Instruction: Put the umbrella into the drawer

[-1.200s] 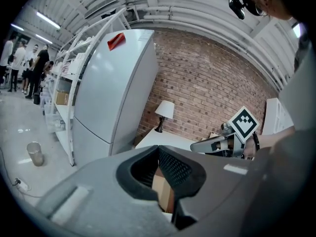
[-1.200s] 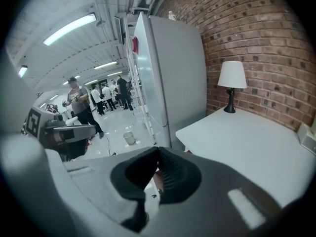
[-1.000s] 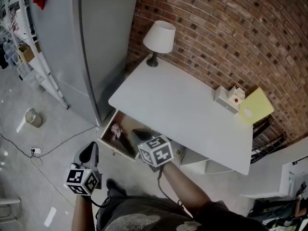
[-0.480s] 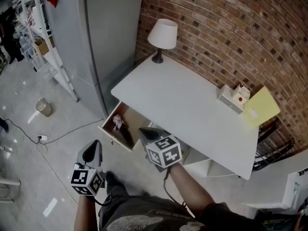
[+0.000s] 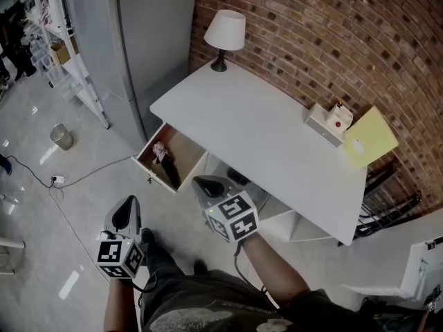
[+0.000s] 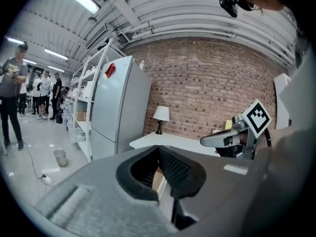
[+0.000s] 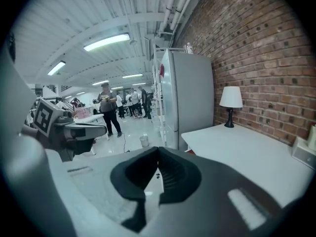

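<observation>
The dark folded umbrella with a pale pinkish end lies inside the open brown wooden drawer of the white flat-topped desk. It is clear of both tools, at about one o'clock from the left gripper and ten o'clock from the right gripper. Both pairs of jaws are clenched, pads meeting, with nothing between them.

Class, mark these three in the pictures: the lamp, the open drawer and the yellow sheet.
lamp [image 5: 227, 30], head view, on its shade.
open drawer [image 5: 187, 154], head view, on its bare bottom.
yellow sheet [image 5: 372, 144], head view, on its middle.
</observation>
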The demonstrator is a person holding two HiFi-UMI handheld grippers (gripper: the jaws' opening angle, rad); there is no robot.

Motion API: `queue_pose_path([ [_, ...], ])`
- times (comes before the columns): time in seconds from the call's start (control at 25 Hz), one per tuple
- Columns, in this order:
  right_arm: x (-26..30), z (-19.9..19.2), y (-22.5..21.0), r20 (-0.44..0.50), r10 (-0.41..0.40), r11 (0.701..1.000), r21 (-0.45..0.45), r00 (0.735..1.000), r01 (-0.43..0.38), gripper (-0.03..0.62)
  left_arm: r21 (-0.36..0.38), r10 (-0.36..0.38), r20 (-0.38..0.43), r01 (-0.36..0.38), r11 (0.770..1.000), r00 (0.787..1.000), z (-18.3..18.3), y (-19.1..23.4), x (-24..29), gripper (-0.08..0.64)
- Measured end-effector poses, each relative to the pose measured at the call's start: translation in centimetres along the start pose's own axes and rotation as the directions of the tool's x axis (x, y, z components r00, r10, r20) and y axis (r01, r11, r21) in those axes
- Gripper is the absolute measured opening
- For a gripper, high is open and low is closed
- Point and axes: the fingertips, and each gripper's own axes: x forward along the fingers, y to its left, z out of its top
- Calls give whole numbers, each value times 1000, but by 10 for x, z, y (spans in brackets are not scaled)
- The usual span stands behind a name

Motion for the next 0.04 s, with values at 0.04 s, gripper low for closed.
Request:
queue_pose_path([
  [0.04,-7,-1,2,15,1,1000,-9,1000,-1,5,2,4,-4,-4,1000,1000,-2,-5,-4,9],
])
